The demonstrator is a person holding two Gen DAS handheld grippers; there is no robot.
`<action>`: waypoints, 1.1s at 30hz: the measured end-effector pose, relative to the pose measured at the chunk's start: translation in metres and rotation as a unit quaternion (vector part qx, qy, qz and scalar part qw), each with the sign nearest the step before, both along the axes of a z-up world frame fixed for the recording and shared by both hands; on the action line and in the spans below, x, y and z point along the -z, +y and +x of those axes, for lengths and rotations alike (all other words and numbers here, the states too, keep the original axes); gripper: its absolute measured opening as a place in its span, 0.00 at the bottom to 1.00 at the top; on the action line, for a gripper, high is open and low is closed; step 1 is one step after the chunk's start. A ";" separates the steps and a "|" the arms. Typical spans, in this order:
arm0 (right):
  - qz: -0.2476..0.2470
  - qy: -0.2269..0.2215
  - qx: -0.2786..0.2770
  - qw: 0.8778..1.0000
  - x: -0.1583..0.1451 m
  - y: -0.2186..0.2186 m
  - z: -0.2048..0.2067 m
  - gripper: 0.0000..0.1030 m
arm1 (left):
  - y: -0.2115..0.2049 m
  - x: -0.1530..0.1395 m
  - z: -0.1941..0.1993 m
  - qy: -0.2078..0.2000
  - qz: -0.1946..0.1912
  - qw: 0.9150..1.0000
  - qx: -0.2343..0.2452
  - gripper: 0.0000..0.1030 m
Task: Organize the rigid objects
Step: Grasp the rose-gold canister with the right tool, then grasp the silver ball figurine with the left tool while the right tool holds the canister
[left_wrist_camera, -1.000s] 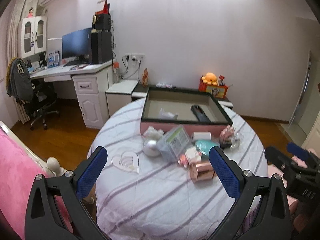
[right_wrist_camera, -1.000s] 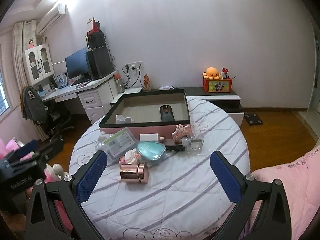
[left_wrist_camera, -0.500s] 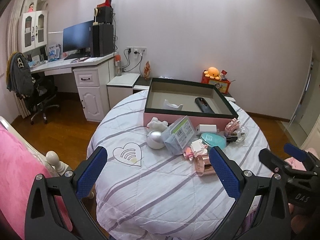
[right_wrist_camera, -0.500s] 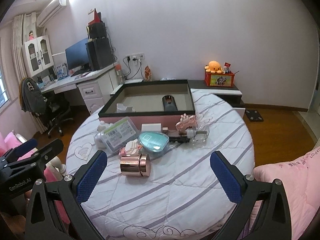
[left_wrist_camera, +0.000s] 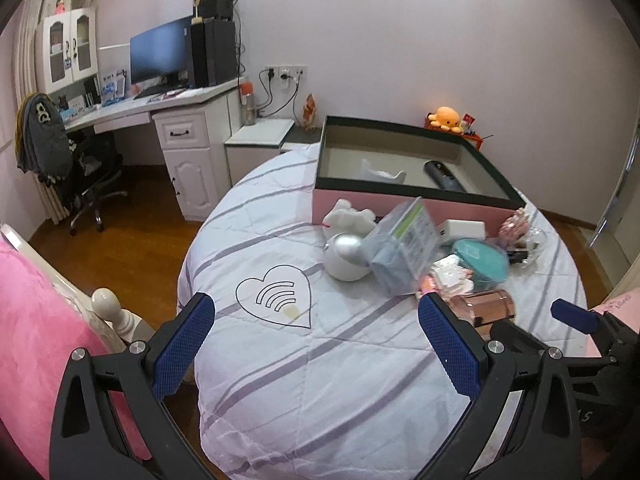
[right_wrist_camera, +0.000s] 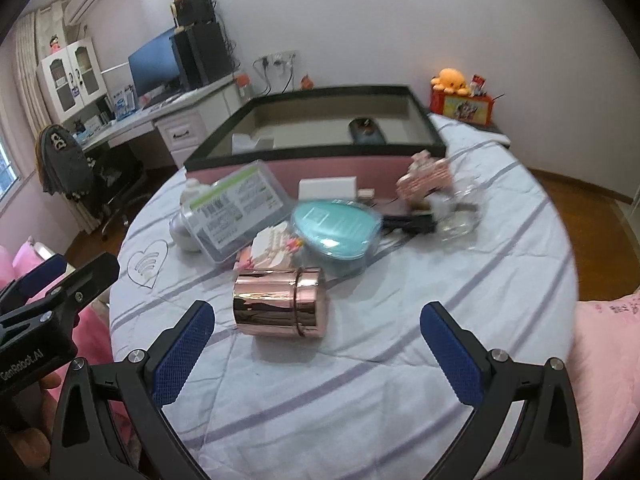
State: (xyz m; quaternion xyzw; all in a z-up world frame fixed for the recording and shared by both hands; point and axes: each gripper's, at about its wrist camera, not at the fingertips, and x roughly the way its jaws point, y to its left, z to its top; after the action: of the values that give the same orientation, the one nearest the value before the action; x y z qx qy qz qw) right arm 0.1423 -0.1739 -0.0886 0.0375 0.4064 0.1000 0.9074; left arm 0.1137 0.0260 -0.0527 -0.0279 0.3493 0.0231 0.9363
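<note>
A pile of objects lies on the round striped table [left_wrist_camera: 320,380] in front of an open pink box [left_wrist_camera: 408,200] with a dark rim. A rose-gold canister [right_wrist_camera: 280,300] lies on its side nearest me. Behind it are a teal case [right_wrist_camera: 336,232], a clear plastic box [right_wrist_camera: 236,208], a white-and-silver ball [left_wrist_camera: 346,256] and a glass dish [right_wrist_camera: 460,216]. The box holds a dark remote [left_wrist_camera: 444,176]. My left gripper [left_wrist_camera: 316,344] is open and empty over the table's near left. My right gripper [right_wrist_camera: 316,356] is open and empty just short of the canister.
A pink bed [left_wrist_camera: 36,340] with a white post stands at the left. A white desk [left_wrist_camera: 160,116] with a monitor and an office chair [left_wrist_camera: 76,176] are behind. An orange plush [right_wrist_camera: 450,80] sits on a low cabinet at the back right.
Both grippers have moved forward toward the table, so the objects look larger. The right gripper has closed in on the rose-gold canister. Both stay open.
</note>
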 end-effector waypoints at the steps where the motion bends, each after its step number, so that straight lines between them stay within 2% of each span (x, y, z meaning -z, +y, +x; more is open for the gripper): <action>1: 0.000 0.005 -0.004 1.000 0.004 0.003 0.004 1.00 | 0.001 0.003 0.003 0.004 0.000 1.000 0.000 1.00; 5: -0.003 0.020 -0.015 1.000 0.017 0.014 0.015 0.97 | 0.003 0.012 0.015 0.015 0.001 1.000 -0.001 1.00; 10: -0.008 0.037 -0.026 0.999 0.033 0.020 0.026 0.55 | 0.002 0.021 0.026 0.024 0.002 1.000 0.003 1.00; 17: -0.004 0.030 -0.032 0.999 0.034 0.010 0.024 0.54 | 0.002 0.031 0.043 0.032 0.012 0.999 0.007 1.00; 23: -0.003 0.032 -0.028 0.999 0.031 0.003 0.029 0.54 | 0.002 0.041 0.063 0.041 0.050 0.998 0.006 1.00; 33: -0.010 0.030 -0.026 0.999 0.029 0.003 0.035 0.54 | -0.009 0.057 0.100 0.066 0.076 0.994 0.045 1.00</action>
State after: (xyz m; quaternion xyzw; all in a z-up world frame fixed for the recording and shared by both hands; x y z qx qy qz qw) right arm 0.1775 -0.1712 -0.1176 0.0207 0.4351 0.1179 0.8924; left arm 0.2134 0.0171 -0.1099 0.0608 0.4084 0.0090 0.9107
